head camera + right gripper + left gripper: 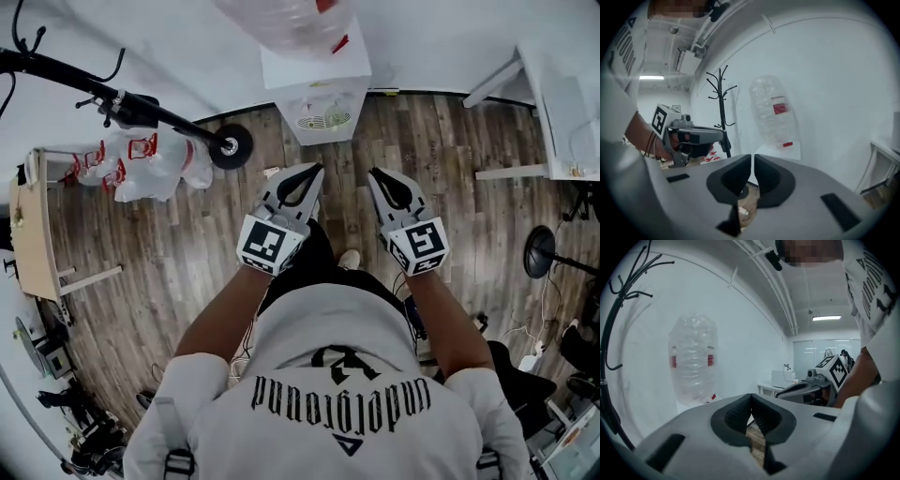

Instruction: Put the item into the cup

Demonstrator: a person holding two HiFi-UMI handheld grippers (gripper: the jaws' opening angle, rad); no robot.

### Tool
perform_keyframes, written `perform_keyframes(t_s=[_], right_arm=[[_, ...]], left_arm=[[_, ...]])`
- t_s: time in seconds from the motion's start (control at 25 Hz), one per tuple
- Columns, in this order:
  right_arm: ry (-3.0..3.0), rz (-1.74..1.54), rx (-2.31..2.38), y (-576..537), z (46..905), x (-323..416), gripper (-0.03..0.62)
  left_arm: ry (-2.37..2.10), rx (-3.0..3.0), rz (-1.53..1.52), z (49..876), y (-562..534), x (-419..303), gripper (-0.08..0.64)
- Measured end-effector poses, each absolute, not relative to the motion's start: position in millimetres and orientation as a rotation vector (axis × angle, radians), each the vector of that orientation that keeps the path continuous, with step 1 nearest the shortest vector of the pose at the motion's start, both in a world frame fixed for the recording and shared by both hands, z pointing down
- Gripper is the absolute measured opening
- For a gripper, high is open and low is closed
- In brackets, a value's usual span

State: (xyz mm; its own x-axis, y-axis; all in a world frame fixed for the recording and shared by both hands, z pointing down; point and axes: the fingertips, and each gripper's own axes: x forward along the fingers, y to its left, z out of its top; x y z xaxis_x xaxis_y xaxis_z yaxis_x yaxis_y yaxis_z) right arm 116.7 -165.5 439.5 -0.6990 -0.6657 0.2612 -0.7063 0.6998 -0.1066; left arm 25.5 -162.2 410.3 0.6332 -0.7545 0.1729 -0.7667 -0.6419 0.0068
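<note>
No cup and no item to put in it show in any view. I hold both grippers side by side at waist height, pointing at a white water dispenser (314, 94). My left gripper (317, 169) (751, 395) is shut, its fingertips touching with nothing between them. My right gripper (372, 172) (753, 156) has its jaws a thin slit apart, also with nothing between them. Each gripper shows in the other's view: the right gripper (806, 387) beside the left, the left gripper (693, 136) beside the right.
A clear water bottle (693, 357) (773, 112) tops the dispenser against the white wall. A scooter wheel (230, 147) and white plastic bags (141, 164) lie at the left, a coat rack (723, 108) stands by the wall, and white desks (562, 84) stand at the right. The floor is wood plank (187, 253).
</note>
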Motion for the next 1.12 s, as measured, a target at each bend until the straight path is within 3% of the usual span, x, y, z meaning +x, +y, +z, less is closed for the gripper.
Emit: perform_keyframes(t_s=[0.4, 1.12], right_arm=[[-2.854, -0.046, 1.045, -81.3, 318.1, 142.4, 0.006], [-2.896, -0.079, 1.002, -2.2, 271.2, 150.0, 0.006]], left_arm=[[-1.3, 2.818, 0.097, 320.3, -88.9, 49.0, 0.008], [-1.401, 2.868, 0.14, 272.2, -3.8, 38.2, 0.008]])
